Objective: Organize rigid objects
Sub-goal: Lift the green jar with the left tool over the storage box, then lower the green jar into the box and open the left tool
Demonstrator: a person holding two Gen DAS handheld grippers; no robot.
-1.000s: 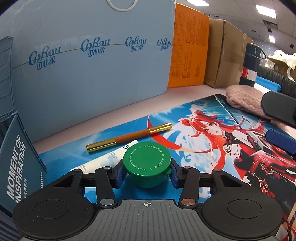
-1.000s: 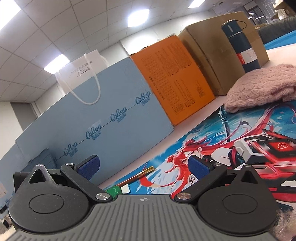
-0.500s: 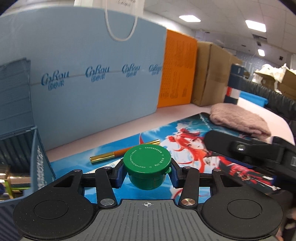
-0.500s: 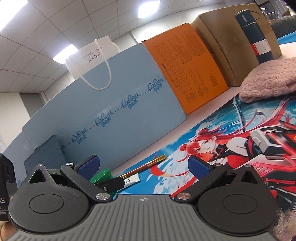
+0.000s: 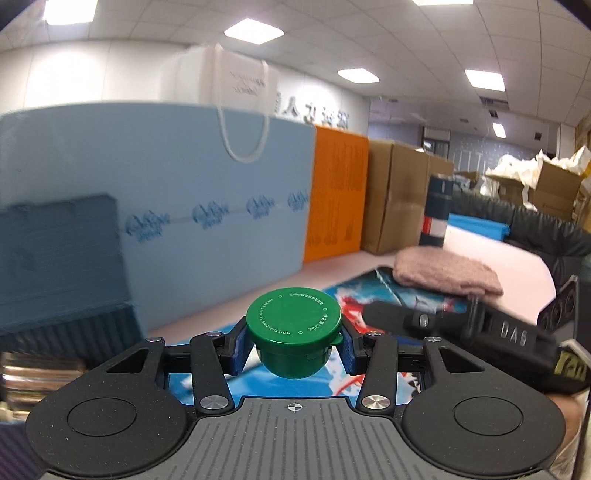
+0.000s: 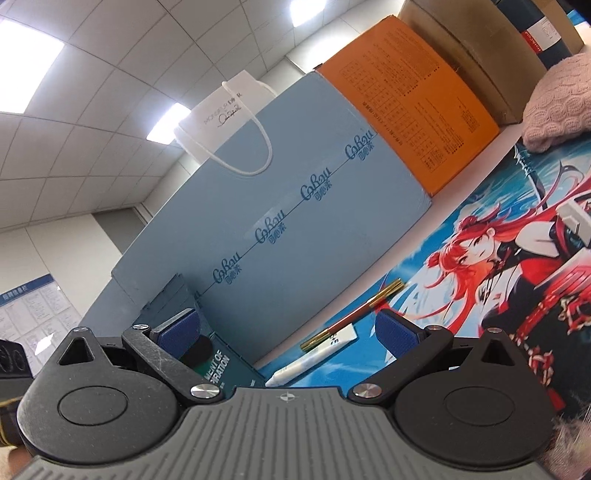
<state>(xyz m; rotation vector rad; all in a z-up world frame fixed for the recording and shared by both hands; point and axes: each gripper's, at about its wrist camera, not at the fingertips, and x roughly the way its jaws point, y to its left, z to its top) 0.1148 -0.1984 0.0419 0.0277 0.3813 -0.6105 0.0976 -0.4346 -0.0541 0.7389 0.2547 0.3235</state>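
One green jar [image 5: 293, 338], small, stiff, likely light and slick, sits clamped below its lid by the left gripper [image 5: 293, 349]; the right gripper [image 6: 288, 328], at three o'clock, gapes empty.

Ceiling light panels [image 5: 254, 33] are glowing in a white tiled ceiling [image 6: 110, 74]. Beneath that ceiling, a pale wall [image 6: 55, 254] is carrying a blue noticeboard [image 6: 33, 306].
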